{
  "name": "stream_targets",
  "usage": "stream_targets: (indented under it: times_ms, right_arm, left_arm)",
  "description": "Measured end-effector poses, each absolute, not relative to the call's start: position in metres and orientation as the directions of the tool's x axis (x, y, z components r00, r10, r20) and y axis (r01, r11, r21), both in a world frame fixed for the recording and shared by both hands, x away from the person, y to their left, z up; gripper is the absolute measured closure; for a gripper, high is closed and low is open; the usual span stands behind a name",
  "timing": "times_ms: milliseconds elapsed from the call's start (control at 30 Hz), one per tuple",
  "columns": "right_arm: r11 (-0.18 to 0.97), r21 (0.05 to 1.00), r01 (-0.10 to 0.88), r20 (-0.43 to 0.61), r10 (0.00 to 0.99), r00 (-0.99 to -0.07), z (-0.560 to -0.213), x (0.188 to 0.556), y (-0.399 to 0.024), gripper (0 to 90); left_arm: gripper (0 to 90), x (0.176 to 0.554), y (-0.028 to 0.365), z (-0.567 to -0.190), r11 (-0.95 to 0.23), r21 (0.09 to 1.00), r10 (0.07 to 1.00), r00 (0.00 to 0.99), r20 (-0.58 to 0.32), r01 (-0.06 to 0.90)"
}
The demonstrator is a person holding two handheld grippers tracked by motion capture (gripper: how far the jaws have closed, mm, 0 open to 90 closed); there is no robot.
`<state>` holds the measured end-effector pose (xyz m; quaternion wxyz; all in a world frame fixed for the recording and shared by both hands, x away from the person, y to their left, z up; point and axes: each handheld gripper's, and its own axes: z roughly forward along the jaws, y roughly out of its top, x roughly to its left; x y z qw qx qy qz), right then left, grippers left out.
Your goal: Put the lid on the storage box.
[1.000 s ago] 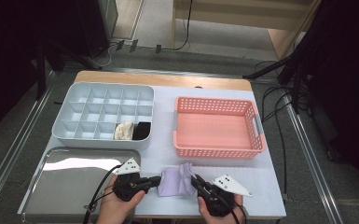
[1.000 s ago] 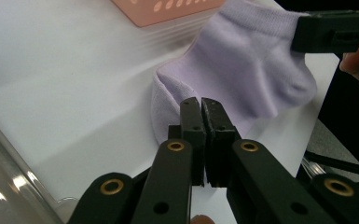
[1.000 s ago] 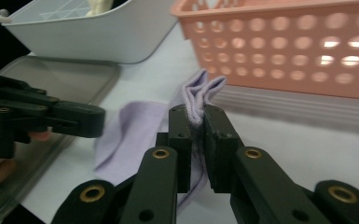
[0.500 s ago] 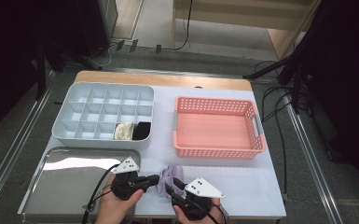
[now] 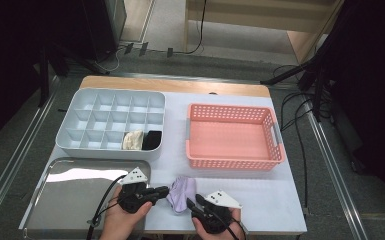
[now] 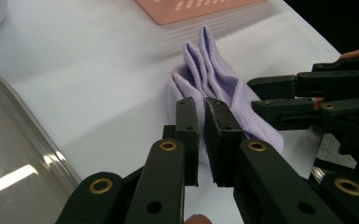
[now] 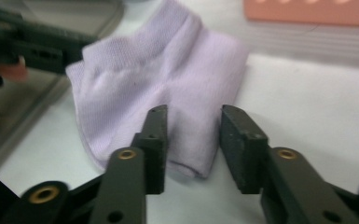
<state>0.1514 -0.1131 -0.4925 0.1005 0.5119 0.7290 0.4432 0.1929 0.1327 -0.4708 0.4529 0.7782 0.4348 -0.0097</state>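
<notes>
The left gripper [image 6: 200, 135] is clamped on the lilac sock's [image 7: 168, 88] edge. The right gripper [image 7: 193, 144] is parted around its other end, jaws just closing. Beyond, the pink basket [image 5: 275, 135] sits bare; two sock rolls [image 5: 141, 140] are tucked in the grey organizer [image 5: 80, 117].
</notes>
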Motion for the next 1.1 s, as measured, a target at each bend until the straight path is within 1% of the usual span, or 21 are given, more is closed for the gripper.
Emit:
stream_targets:
  times_ms: [100,167,367,400,467,500,533,633,733,933,1100]
  right_arm:
    - [0.073,0.741,0.668,0.331,0.825,-0.458,-0.493,0.154,-0.116,80.5]
    - [0.08,0.742,0.666,0.328,0.823,-0.464,-0.492,0.155,-0.118,83.3]
    - [0.072,0.754,0.653,0.297,0.849,-0.437,-0.488,0.155,-0.136,83.0]
    - [0.076,0.759,0.647,0.279,0.859,-0.429,-0.487,0.155,-0.14,81.8]
    - [0.082,0.786,0.613,0.229,0.882,-0.411,-0.486,0.155,-0.146,74.9]
    - [0.077,0.802,0.593,0.209,0.893,-0.398,-0.484,0.154,-0.148,74.0]
    - [0.061,0.81,0.583,0.215,0.894,-0.393,-0.482,0.154,-0.15,74.0]
    - [0.036,0.828,0.56,0.223,0.895,-0.387,-0.476,0.153,-0.148,81.1]
    - [0.051,0.839,0.541,0.214,0.884,-0.416,-0.474,0.154,-0.137,85.3]
    - [0.131,0.813,0.568,0.195,0.857,-0.477,-0.485,0.157,-0.112,86.7]
    - [0.143,0.803,0.579,0.205,0.846,-0.492,-0.492,0.152,-0.103,88.1]
  left_arm:
    - [86.5,0.193,0.132,-0.471,-0.215,0.696,0.666,0.624,-0.408,0.685]
    - [86.8,0.193,0.131,-0.47,-0.213,0.698,0.665,0.625,-0.409,0.683]
    - [83.3,0.194,0.136,-0.468,-0.194,0.704,0.666,0.618,-0.417,0.683]
    - [82.9,0.194,0.136,-0.469,-0.195,0.704,0.666,0.619,-0.416,0.683]
    - [82.3,0.194,0.136,-0.469,-0.193,0.706,0.666,0.62,-0.416,0.681]
    - [82.0,0.194,0.136,-0.468,-0.192,0.707,0.664,0.621,-0.417,0.681]
    - [81.9,0.194,0.136,-0.468,-0.191,0.707,0.664,0.62,-0.417,0.681]
    - [81.8,0.194,0.136,-0.468,-0.187,0.708,0.666,0.618,-0.418,0.681]
    - [81.3,0.195,0.138,-0.467,-0.182,0.714,0.665,0.619,-0.418,0.677]
    - [80.8,0.194,0.137,-0.467,-0.178,0.714,0.661,0.62,-0.424,0.678]
    - [78.6,0.195,0.134,-0.467,-0.173,0.712,0.653,0.621,-0.434,0.68]
